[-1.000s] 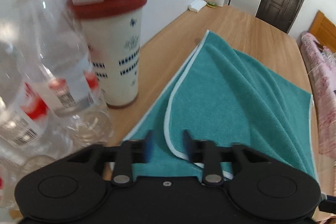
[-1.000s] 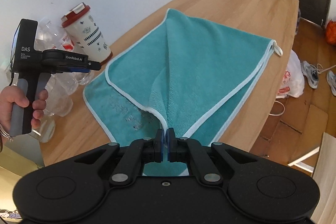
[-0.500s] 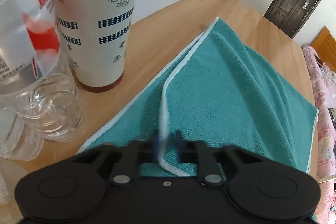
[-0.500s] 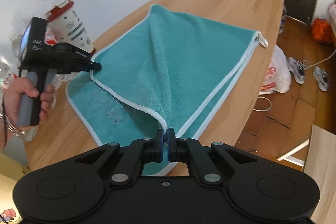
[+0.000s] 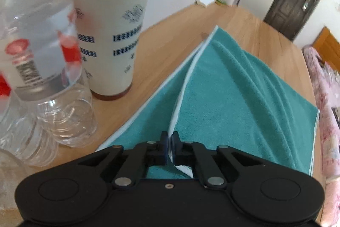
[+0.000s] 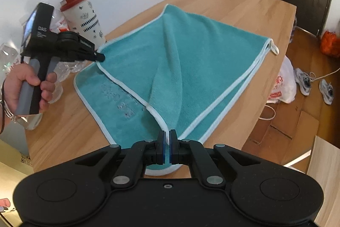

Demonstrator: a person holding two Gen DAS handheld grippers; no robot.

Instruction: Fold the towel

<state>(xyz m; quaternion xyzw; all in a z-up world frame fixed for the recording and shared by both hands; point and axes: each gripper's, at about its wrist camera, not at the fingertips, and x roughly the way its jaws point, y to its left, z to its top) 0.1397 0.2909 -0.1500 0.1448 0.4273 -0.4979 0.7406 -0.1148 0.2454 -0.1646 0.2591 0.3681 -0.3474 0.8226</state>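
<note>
Fold step in progress: left gripper (image 5: 169,139) and right gripper (image 6: 167,137) jaws each clamp a corner of the teal towel (image 6: 191,61), lifted off the surface (image 6: 244,5). Next: carry both corners across, evenly.

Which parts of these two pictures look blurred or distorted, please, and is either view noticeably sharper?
Left wrist view: the clear bottles and cup at the left are smeared by motion, and the towel hem is soft; the left tool stays crisp. Right wrist view: sharper overall, the towel pile is readable. Both views: fisheye bending curves the table edges, with dark vignetted corners.
</note>
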